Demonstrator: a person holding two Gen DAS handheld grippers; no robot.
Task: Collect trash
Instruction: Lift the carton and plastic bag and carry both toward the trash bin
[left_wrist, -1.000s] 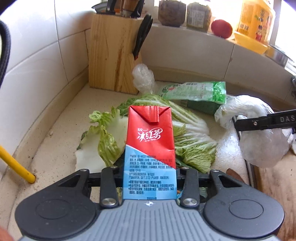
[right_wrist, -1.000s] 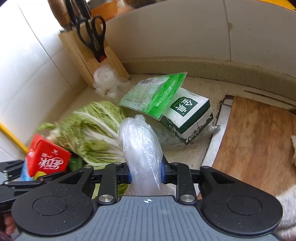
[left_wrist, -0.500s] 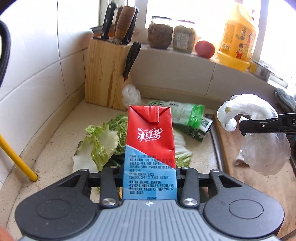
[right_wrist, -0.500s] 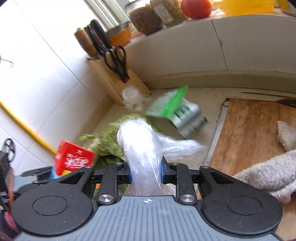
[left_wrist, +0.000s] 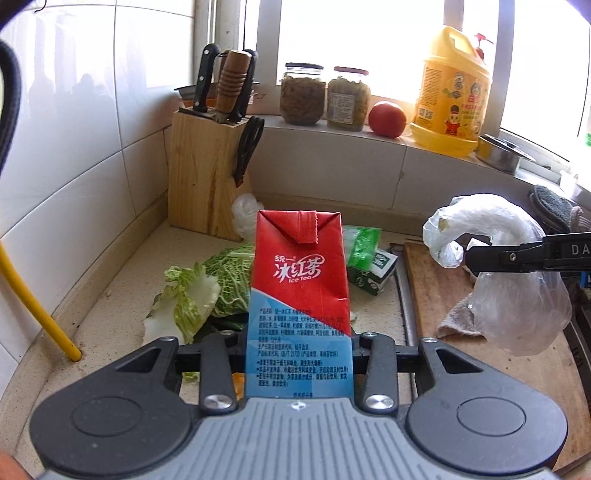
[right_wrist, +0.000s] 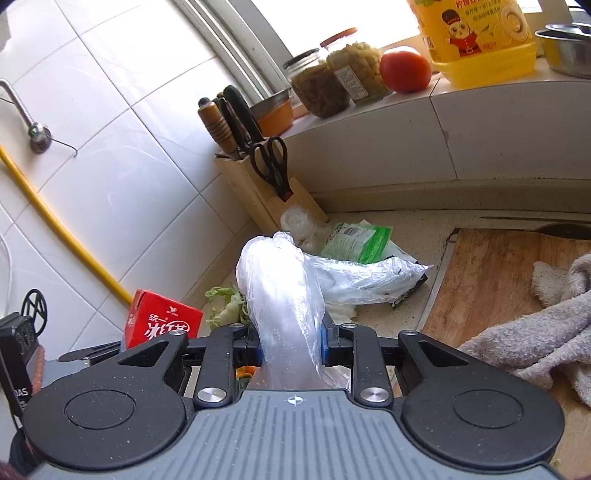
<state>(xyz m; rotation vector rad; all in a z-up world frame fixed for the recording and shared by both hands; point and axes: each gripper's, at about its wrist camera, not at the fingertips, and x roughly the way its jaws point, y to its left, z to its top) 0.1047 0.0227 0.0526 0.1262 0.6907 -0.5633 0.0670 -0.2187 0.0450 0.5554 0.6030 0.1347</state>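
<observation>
My left gripper (left_wrist: 298, 350) is shut on a red and blue ice tea carton (left_wrist: 300, 295), held upright above the counter; the carton also shows at the lower left of the right wrist view (right_wrist: 162, 325). My right gripper (right_wrist: 291, 343) is shut on a clear plastic bag (right_wrist: 280, 295), which hangs at the right of the left wrist view (left_wrist: 517, 295). On the counter lie cabbage leaves (left_wrist: 207, 291), a green packet (right_wrist: 358, 240), a green and white carton (left_wrist: 373, 273) and a crumpled clear wrap (right_wrist: 299, 221).
A wooden knife block (left_wrist: 207, 177) with scissors stands in the corner. Jars (left_wrist: 303, 94), a tomato (left_wrist: 387, 119) and a yellow bottle (left_wrist: 452, 92) stand on the sill. A wooden cutting board (right_wrist: 491, 280) with a grey towel (right_wrist: 546, 325) lies right. A yellow pipe (left_wrist: 33, 302) runs down the left wall.
Both grippers have risen and pulled back from the counter with the carton and the bag still held. The window sill has come into view.
</observation>
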